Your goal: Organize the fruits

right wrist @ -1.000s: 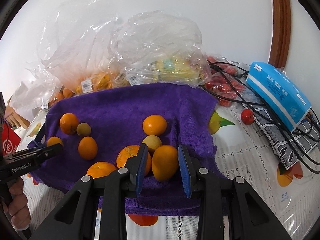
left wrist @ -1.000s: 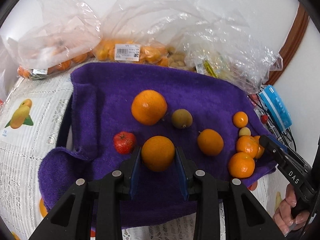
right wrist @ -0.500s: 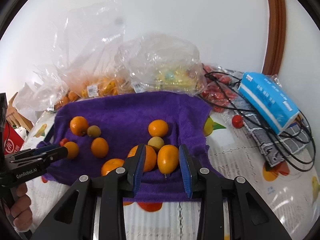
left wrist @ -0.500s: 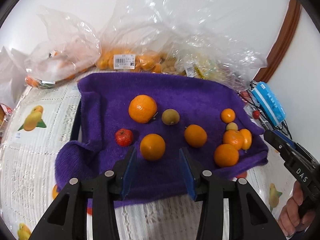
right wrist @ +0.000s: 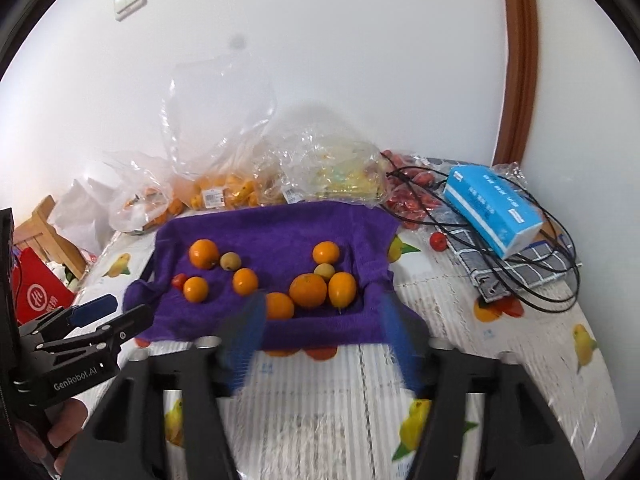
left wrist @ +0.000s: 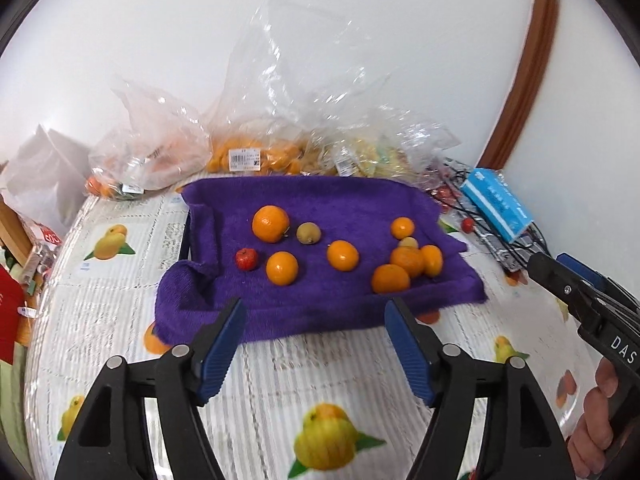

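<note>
Left gripper: blue-padded jaws spread wide, just been opening, nothing between them; poised above the patterned tablecloth off the near edge of the purple towel. Right gripper: jaws likewise spread and just been opening, empty, pads blurred; also off the towel's near edge, toward its right end. Each tool held by a hand, the right hand showing at the lower right of the left-wrist view, the left hand at the lower left of the right-wrist view. Fruit, all lying free on the towel. Left half: one large orange toward the far side, a brownish-green round fruit just beside it, a small red fruit near the left edge, an orange just beside that, another orange near the middle. Right half: a cluster near the near-right corner of two oranges, an oval orange fruit and a small pale yellow fruit, touching or nearly so; one small orange apart, farther back. Beyond the towel's far edge: clear plastic bags of fruit against the wall. Right of the towel: a blue tissue pack on a checked cloth, black cables looped around it, one loose small red fruit on the tablecloth.
</note>
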